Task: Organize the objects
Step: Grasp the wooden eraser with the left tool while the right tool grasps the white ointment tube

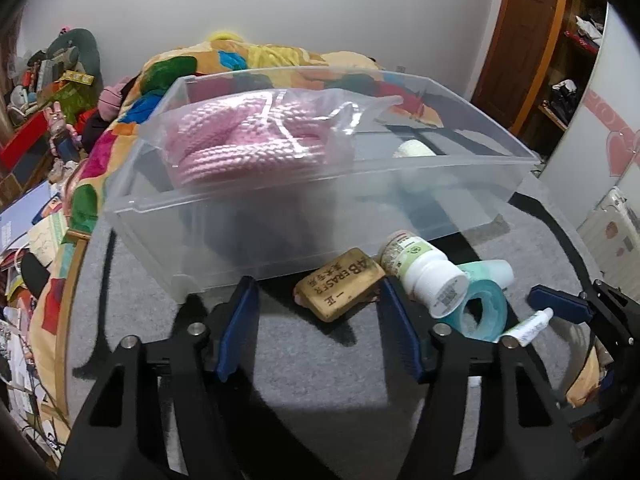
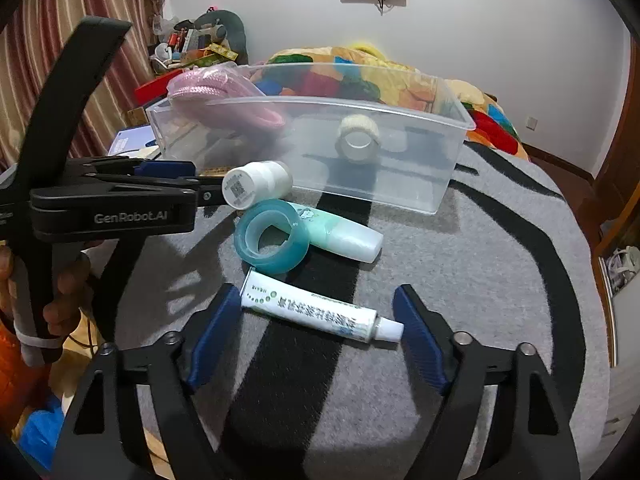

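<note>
Right wrist view: right gripper (image 2: 318,334) is spread wide, low over the grey mat (image 2: 500,264), its blue pads flanking a white ointment tube (image 2: 316,312) that lies crosswise between them, not yet pinched. Left gripper (image 1: 318,328) is likewise spread, empty, with a tan eraser block (image 1: 340,289) lying between its tips and a white pill bottle (image 1: 424,276) on its side just beside its right finger.

Progress, judged from the layout: partly done. Clear plastic bin (image 1: 168,208), standing toward the far edge of the mat, already holds a bagged pink rope (image 1: 244,136) at one end and a beige tape roll (image 2: 358,136) near the middle. Still loose on the mat in front of the bin: the tube, eraser, pill bottle, a teal tape roll (image 2: 272,240) and a mint squeeze bottle (image 2: 344,236) (the last two touch, the bottle's end tucked behind the roll).

Obstructions: loose items cluster tightly, so the pill bottle crowds the eraser. The two grippers work close together. Beyond the mat are a patchwork quilt (image 2: 360,76) and a cluttered shelf.
</note>
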Demonstrator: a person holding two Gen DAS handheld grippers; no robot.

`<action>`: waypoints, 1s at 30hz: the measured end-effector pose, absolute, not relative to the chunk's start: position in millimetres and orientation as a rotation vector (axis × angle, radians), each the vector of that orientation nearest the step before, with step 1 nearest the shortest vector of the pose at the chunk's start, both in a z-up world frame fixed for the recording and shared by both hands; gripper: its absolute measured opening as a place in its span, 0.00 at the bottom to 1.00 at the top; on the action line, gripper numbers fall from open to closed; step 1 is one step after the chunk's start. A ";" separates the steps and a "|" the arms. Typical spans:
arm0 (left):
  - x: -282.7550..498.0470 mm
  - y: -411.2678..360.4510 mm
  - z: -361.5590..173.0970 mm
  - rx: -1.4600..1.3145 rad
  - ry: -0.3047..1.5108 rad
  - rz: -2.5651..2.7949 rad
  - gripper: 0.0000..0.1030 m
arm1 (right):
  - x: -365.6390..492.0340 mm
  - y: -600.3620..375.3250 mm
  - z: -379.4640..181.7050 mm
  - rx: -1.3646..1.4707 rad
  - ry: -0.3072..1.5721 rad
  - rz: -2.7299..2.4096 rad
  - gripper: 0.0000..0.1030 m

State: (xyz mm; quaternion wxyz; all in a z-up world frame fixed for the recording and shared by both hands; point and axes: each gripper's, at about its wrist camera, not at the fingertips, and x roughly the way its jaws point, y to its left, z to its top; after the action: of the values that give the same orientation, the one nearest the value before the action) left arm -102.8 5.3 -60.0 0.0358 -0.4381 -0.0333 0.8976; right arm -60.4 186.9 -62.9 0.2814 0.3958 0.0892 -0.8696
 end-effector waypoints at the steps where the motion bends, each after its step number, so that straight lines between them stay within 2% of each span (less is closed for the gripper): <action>1: -103.6 5.8 -60.2 -1.346 -0.113 2.749 0.54 | -59.5 188.7 -60.8 1.055 0.239 -2.330 0.51; 2: -104.4 6.8 -60.3 -1.344 -0.122 2.741 0.50 | -60.0 190.0 -60.4 1.071 0.251 -2.320 0.31; 6: -100.3 16.5 -59.4 -1.306 -0.083 2.752 0.35 | -59.3 193.2 -60.3 1.073 0.259 -2.323 0.21; 7: -98.1 18.9 -60.1 -1.304 -0.054 2.758 0.27 | -58.4 194.0 -59.8 1.070 0.262 -2.323 0.20; 8: -95.9 19.9 -61.1 -1.308 -0.047 2.755 0.23 | -57.4 194.9 -59.4 1.070 0.260 -2.316 0.19; 18: -56.4 8.3 -59.0 -1.281 -0.050 2.744 0.23 | -46.3 198.9 -57.0 1.050 0.260 -2.245 0.16; 19: -53.3 6.9 -58.6 -1.282 -0.048 2.743 0.23 | -47.6 198.5 -56.8 1.055 0.258 -2.242 0.18; 22: -46.0 4.8 -56.5 -1.275 -0.057 2.740 0.23 | -55.8 196.1 -55.5 1.064 0.241 -2.234 0.34; 25: -41.8 2.7 -51.7 -1.254 -0.074 2.747 0.23 | -65.3 187.7 -58.1 1.073 0.251 -2.229 0.34; 27: -40.4 3.0 -46.8 -1.236 -0.087 2.752 0.23 | -69.1 181.1 -60.7 1.070 0.267 -2.233 0.29; 28: -40.1 2.5 -43.5 -1.223 -0.094 2.755 0.23 | -68.5 179.0 -60.3 1.060 0.278 -2.240 0.19; 29: -39.7 2.6 -40.0 -1.211 -0.099 2.757 0.23 | -67.6 177.4 -59.4 1.057 0.279 -2.233 0.15; 30: -40.0 2.8 -36.4 -1.199 -0.103 2.760 0.23 | -66.5 177.9 -58.0 1.055 0.270 -2.226 0.14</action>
State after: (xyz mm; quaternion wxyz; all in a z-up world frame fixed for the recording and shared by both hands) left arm -40.0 2.8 -36.4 0.0652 -0.3973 -0.0340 0.9147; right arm -66.5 177.9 -58.0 0.3256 0.4024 0.1031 -0.8494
